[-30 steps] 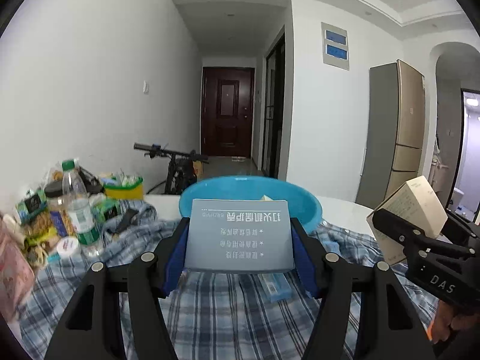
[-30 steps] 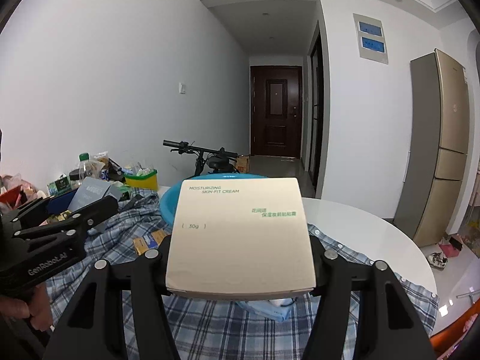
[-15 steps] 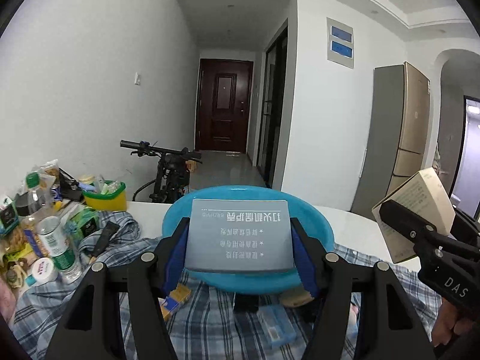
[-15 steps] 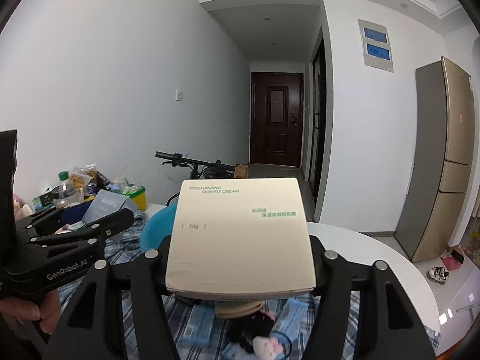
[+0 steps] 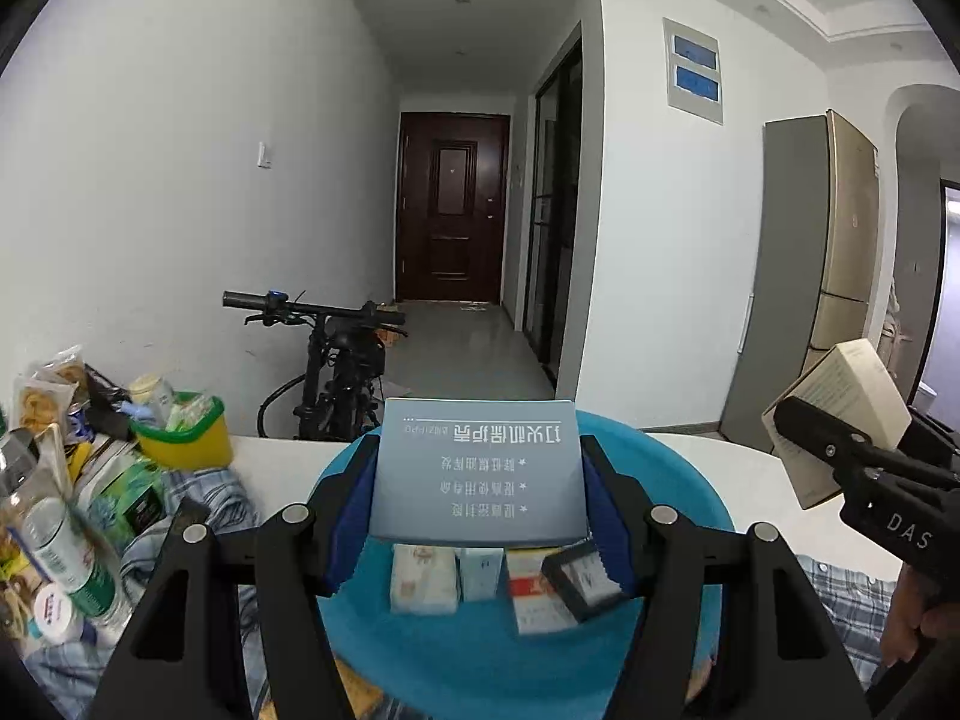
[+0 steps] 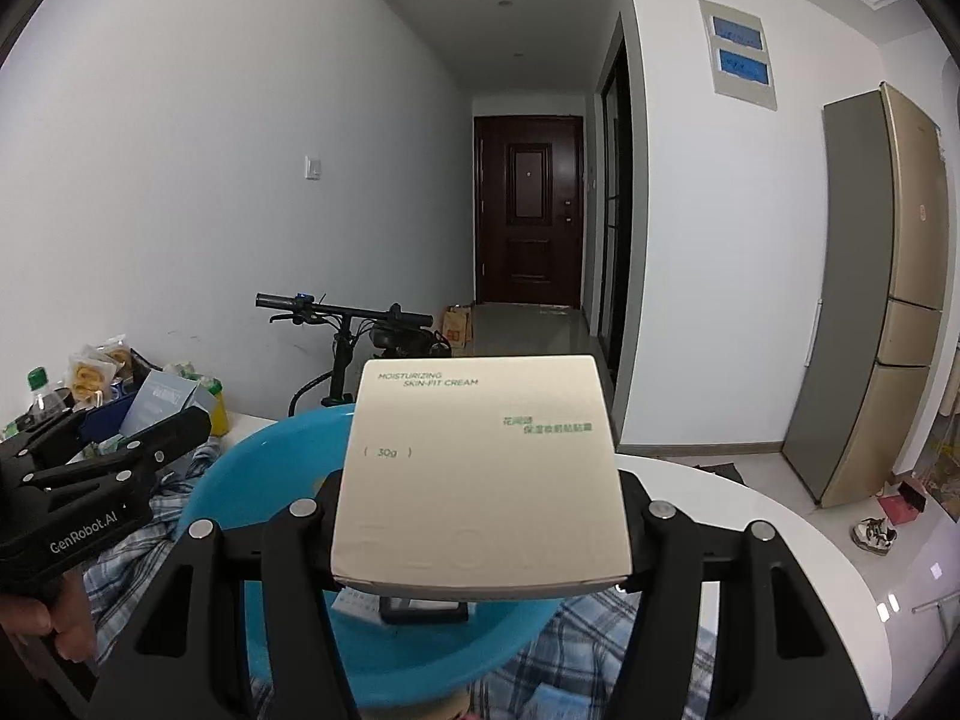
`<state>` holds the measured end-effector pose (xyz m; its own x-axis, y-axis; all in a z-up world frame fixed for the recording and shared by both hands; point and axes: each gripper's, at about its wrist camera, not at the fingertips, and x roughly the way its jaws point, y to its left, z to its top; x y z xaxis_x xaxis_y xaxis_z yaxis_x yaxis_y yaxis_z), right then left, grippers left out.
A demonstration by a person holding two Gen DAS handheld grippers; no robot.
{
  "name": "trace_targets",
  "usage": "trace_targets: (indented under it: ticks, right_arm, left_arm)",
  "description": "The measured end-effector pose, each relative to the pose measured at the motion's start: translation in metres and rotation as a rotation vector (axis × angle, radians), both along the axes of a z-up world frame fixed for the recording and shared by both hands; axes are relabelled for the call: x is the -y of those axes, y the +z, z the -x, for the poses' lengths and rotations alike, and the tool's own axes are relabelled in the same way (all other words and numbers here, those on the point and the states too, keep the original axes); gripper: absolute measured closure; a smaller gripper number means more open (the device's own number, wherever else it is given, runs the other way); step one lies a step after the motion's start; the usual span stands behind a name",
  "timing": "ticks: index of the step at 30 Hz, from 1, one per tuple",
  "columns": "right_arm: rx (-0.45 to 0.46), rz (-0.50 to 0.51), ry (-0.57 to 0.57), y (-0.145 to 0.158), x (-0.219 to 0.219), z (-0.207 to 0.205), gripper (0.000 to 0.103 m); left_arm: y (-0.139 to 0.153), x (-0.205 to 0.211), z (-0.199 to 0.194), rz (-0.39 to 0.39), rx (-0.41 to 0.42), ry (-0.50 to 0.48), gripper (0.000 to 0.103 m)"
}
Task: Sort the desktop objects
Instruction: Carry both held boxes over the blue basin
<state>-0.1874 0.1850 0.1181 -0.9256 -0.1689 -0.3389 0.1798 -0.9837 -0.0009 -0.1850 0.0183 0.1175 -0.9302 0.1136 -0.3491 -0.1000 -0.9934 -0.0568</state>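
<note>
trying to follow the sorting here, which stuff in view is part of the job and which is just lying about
Part of the job:
- grey-blue box in the left gripper
- beige cream box in the right gripper
- blue basin, small boxes already inside

Lying about:
- bicycle
- fridge
- shoe on the floor
- yellow tub

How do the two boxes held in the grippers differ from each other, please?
The blue-grey box in the left gripper is cool in colour with white print that reads upside down; the cream box in the right gripper is beige with green print that reads upright. The cream box fills more of its camera's view than the blue-grey box does. Both are flat cartons, clamped by their sides over the blue basin.
</note>
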Motion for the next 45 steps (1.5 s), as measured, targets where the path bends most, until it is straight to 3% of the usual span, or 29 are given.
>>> trace_targets:
  ticks: [16, 22, 34, 38, 45]
  right_arm:
    - [-0.070, 0.037, 0.013, 0.026, 0.017, 0.083, 0.044]
    - [-0.079, 0.069, 0.019, 0.022, 0.020, 0.096, 0.044]
    - [-0.076, 0.091, -0.011, 0.010, 0.021, 0.097, 0.044]
    - [-0.053, 0.073, -0.001, 0.009, 0.023, 0.101, 0.044]
    - [0.081, 0.037, 0.018, -0.005, 0.030, 0.120, 0.044]
  left_arm:
    - [0.004, 0.008, 0.097, -0.034, -0.022, -0.002, 0.038]
    - [0.003, 0.012, 0.115, -0.041, -0.019, -0.032, 0.038]
    - [-0.006, 0.029, 0.137, -0.039, 0.019, 0.016, 0.038]
    - [-0.010, 0.023, 0.144, 0.004, 0.055, 0.017, 0.038]
    - [-0.026, 0.020, 0.160, 0.035, 0.172, 0.047, 0.038]
